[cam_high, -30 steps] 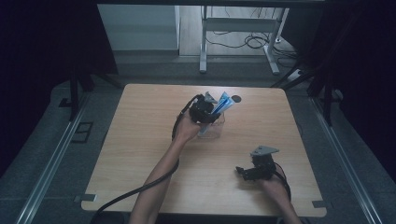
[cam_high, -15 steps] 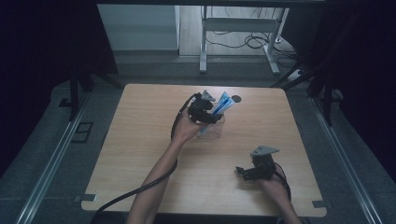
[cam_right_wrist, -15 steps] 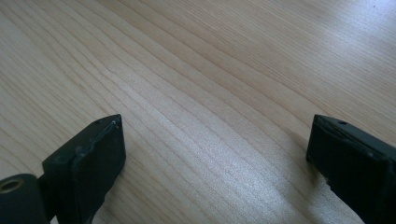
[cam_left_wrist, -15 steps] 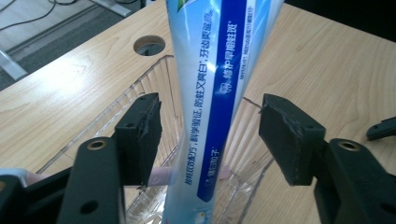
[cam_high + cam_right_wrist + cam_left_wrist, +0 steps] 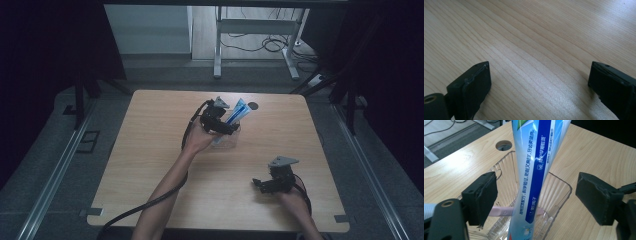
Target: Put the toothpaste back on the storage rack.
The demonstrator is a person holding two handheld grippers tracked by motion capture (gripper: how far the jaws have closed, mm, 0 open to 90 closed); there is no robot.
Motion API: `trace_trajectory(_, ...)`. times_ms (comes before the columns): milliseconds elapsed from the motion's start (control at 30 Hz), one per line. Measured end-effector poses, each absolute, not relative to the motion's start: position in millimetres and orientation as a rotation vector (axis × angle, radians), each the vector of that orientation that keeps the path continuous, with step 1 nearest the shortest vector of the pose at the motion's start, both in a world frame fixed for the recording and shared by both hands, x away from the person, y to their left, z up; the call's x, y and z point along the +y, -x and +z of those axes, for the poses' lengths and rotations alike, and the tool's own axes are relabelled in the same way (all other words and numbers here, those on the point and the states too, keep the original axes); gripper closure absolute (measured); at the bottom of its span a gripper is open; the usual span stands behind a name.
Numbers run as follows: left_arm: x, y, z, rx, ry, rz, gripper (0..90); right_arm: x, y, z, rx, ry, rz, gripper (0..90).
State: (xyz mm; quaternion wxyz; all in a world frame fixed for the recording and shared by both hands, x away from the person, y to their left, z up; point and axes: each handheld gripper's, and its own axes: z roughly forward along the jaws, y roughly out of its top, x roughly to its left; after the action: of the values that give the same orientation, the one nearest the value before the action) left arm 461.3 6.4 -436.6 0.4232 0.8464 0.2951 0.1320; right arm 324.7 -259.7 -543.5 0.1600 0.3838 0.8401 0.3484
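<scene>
While my left gripper (image 5: 536,195) has just been spreading its fingers off the toothpaste tube (image 5: 536,170), apparently resting in the clear bin (image 5: 559,185) mid-frame, I'd withdraw next; right gripper (image 5: 539,82) fingers spread, idle.

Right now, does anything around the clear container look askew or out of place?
Only the toothpaste tube: it stands leaning in the clear ribbed container, sticking well above its rim, between the open jaws of the left hand-held gripper, which have just been opening. A pink item lies on the bottom. Nothing spilled.
</scene>
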Motion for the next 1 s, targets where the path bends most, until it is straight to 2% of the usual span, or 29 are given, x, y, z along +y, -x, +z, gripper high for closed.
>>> trace_trajectory(1000, 23.9, -436.9, -429.0, 0.71, -2.125, 0.358, 13.2, -259.6, -324.8, -543.5, 2.4, -1.096, 0.996, 4.4)
